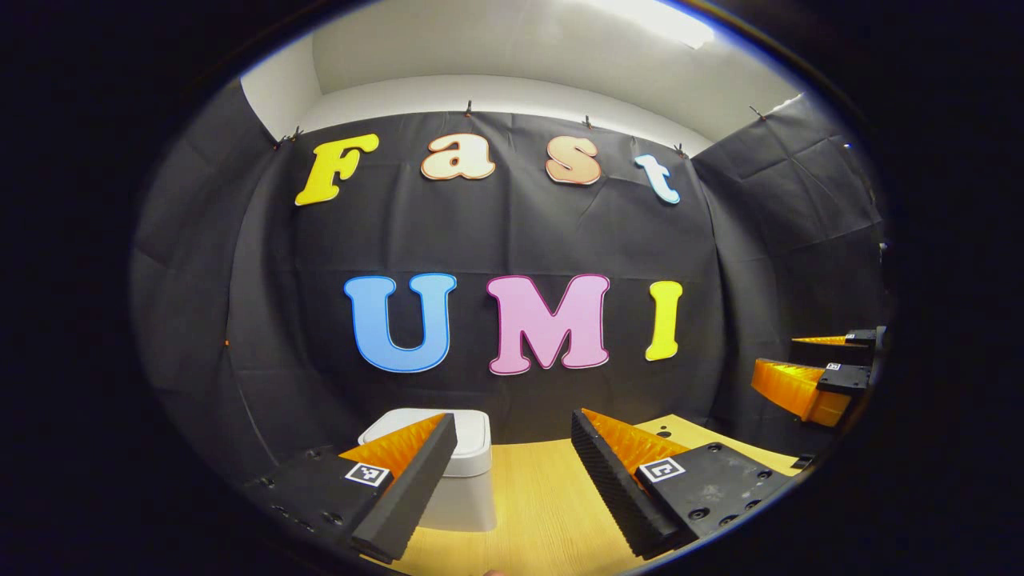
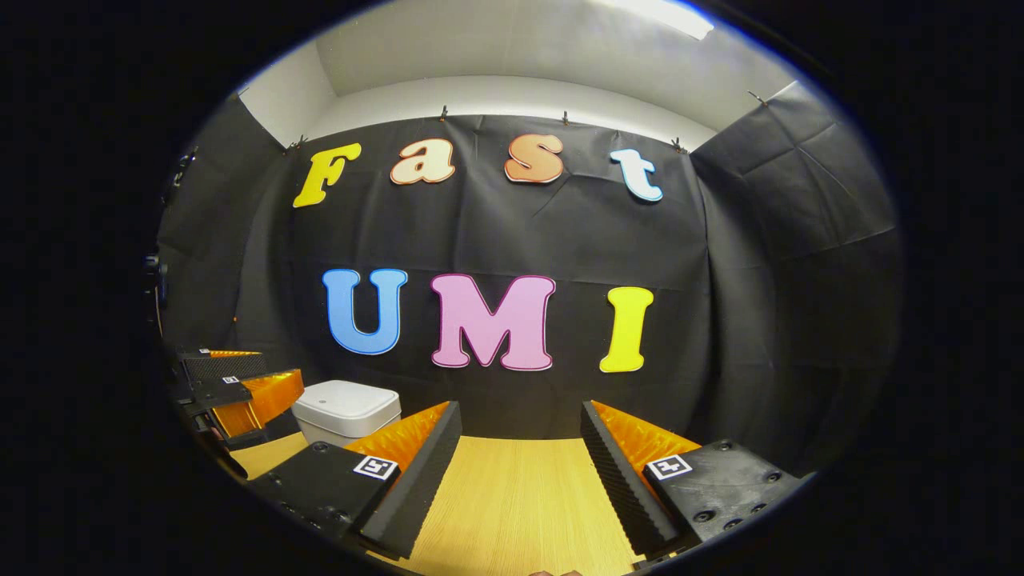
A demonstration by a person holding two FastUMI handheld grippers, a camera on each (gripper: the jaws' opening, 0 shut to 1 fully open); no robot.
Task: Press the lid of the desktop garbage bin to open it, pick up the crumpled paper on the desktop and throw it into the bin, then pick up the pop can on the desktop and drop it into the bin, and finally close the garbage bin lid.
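With both tools, left (image 1: 512, 448) and right (image 2: 520, 444), held released above the bench (image 1: 536, 512), the bin (image 1: 464, 472) is seen closed at the back, so every step is judged undone.

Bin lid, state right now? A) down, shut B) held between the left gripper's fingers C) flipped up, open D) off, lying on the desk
A: the bin has its lid lying flat on top, and the left gripper stands open with nothing but the wooden desktop between its fingers.
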